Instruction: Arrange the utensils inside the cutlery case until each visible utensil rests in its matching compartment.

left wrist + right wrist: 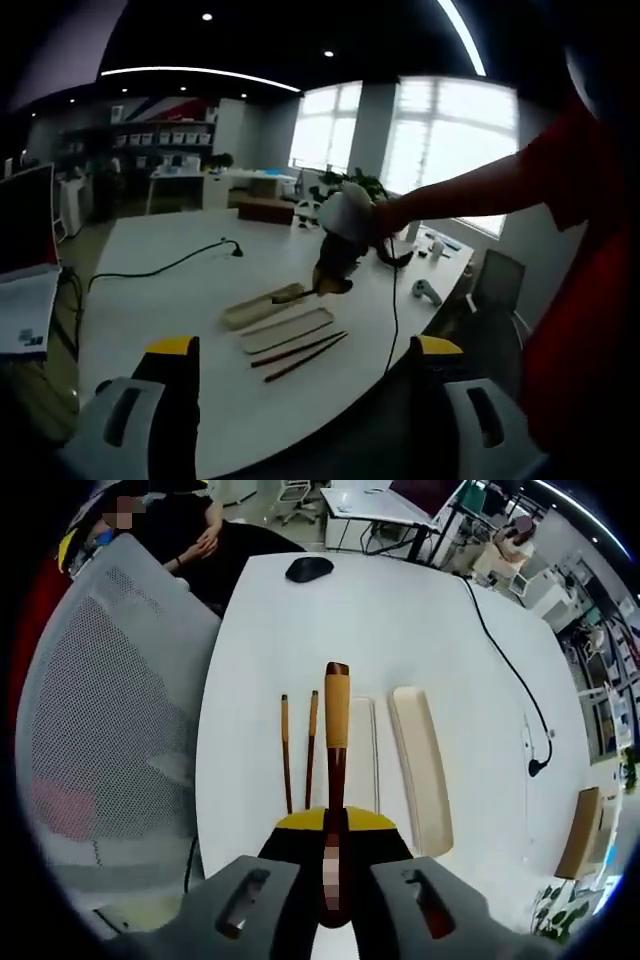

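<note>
Right jaws grip wooden spoon point(337, 742) above case point(421, 768); left jaws apart, empty.

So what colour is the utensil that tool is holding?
Dark brown wooden utensil with a lighter handle end; right gripper view.

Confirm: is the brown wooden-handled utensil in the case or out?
Out: the brown wooden-handled utensil is clamped in the right hand-held gripper, above the table.

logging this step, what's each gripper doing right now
left gripper: open, holding nothing.
right gripper: shut on the wooden utensil.
</note>
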`<action>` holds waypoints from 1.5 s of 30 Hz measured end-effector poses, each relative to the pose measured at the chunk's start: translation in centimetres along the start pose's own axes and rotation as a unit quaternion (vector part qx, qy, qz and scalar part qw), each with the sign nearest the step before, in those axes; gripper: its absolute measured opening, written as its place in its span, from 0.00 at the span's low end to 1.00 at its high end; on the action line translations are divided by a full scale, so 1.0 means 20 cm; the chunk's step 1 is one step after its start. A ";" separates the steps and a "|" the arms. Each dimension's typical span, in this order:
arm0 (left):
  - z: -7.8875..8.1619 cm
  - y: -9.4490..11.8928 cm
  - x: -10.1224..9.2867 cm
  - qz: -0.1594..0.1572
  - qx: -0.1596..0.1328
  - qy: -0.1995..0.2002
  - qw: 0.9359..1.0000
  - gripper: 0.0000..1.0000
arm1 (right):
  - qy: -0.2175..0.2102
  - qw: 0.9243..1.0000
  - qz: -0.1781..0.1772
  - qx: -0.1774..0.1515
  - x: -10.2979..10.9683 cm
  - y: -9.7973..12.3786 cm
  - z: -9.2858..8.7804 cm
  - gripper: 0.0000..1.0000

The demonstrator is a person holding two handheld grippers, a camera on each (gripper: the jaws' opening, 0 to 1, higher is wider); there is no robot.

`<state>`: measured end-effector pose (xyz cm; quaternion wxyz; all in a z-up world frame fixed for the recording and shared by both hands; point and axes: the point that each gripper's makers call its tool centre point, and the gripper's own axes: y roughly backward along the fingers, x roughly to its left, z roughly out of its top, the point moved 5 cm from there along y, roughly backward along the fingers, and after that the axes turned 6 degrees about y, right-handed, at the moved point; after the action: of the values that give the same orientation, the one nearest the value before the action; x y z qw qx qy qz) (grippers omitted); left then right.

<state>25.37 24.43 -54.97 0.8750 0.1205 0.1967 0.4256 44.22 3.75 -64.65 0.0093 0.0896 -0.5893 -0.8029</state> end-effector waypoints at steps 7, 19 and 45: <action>0.00 0.00 0.00 0.000 -0.003 -0.011 1.000 0.86 | 0.015 1.000 -0.002 -0.002 -0.09 0.01 0.01 0.01; 0.03 0.00 0.03 0.015 -0.012 -0.006 1.000 0.85 | 0.037 0.999 -0.008 0.006 -0.27 0.06 0.00 0.01; 0.04 -0.06 0.07 0.030 -0.003 0.011 0.999 0.87 | 0.070 0.997 0.000 0.014 -0.52 0.00 0.03 0.01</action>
<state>27.37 24.86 -55.00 0.8601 0.1193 0.2010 0.4534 54.31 5.60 -63.15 0.0489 0.1456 -0.5982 -0.7865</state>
